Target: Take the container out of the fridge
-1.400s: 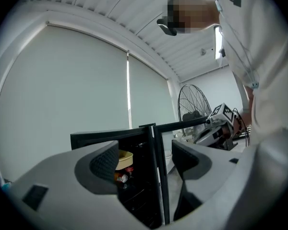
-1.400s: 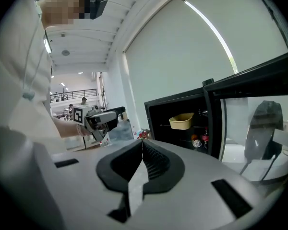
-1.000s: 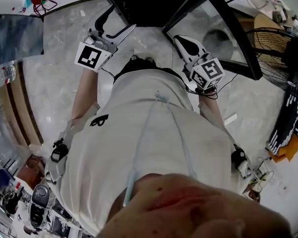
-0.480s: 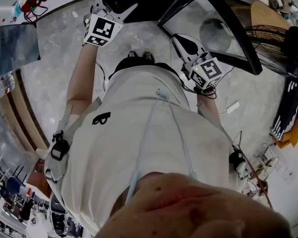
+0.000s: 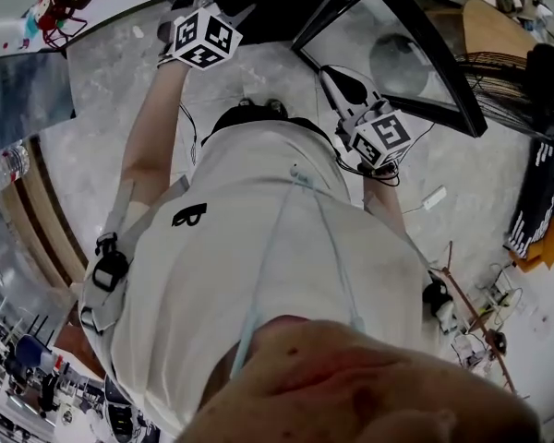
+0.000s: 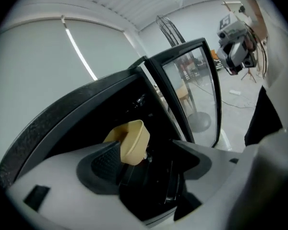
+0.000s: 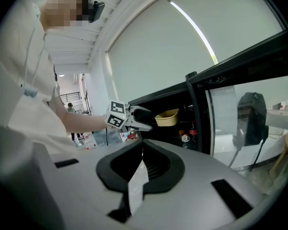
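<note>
A yellow container [image 7: 167, 118] sits on an upper shelf inside the black fridge [image 7: 240, 66]. My left gripper [image 6: 146, 159] reaches into the fridge with its jaws wide apart. The container [image 6: 132, 140] lies just ahead of them, close to the left pad [image 6: 103, 162], and I cannot tell whether it touches. In the head view only the left gripper's marker cube [image 5: 203, 37] shows at the fridge's edge. My right gripper [image 7: 141, 169] hangs back outside the fridge, shut with nothing between its pads; its cube [image 5: 383, 135] is by the glass door.
The fridge's glass door [image 5: 388, 53] stands open to the right. A can [image 7: 185, 138] and a bottle [image 7: 192, 128] stand on a lower shelf. A black fan [image 5: 512, 90] and loose cables [image 5: 471, 326] lie on the floor at the right.
My left gripper has moved forward from beside the person's body into the fridge, up to the yellow container. The right gripper has stayed about where it was.
</note>
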### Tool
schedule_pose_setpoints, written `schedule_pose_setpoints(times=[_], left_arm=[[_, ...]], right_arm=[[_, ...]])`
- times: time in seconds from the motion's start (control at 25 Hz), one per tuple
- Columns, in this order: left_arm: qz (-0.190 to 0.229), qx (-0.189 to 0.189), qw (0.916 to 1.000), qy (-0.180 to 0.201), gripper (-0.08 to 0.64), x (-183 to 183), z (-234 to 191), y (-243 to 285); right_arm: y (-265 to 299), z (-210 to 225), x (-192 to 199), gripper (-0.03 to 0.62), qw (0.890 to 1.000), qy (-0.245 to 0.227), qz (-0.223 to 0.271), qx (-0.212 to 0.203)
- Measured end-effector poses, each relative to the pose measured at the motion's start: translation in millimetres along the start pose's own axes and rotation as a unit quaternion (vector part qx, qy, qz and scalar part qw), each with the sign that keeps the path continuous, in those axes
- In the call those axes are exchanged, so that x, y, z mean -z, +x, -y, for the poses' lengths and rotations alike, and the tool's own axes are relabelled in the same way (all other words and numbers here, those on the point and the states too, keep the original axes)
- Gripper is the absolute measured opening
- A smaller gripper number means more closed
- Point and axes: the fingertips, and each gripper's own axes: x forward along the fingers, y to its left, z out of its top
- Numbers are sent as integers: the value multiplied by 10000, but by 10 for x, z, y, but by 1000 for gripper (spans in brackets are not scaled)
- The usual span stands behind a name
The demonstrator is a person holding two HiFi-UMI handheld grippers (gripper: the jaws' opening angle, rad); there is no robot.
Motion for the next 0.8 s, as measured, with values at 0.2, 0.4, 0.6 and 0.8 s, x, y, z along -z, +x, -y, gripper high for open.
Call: schedule_pose_setpoints(times=[0.2,0.4,0.6,0.8], left_arm=[[-252,108,9995,184,335,41,-8,141],[-489,153,9972,544,336,65,-23,259],[-773,219,9902,1143,336,72,34,378],[-949,354,9829,1538,336,111,94,542]], right_arm=[[9,-37,13,15,10000,-11,-60,-23],[-29,-31,19,16,10000,15,-75,54],[-93,-32,34,16,9999,28,-36,107],[-124,-36,59,16,9997,94,-37,208]])
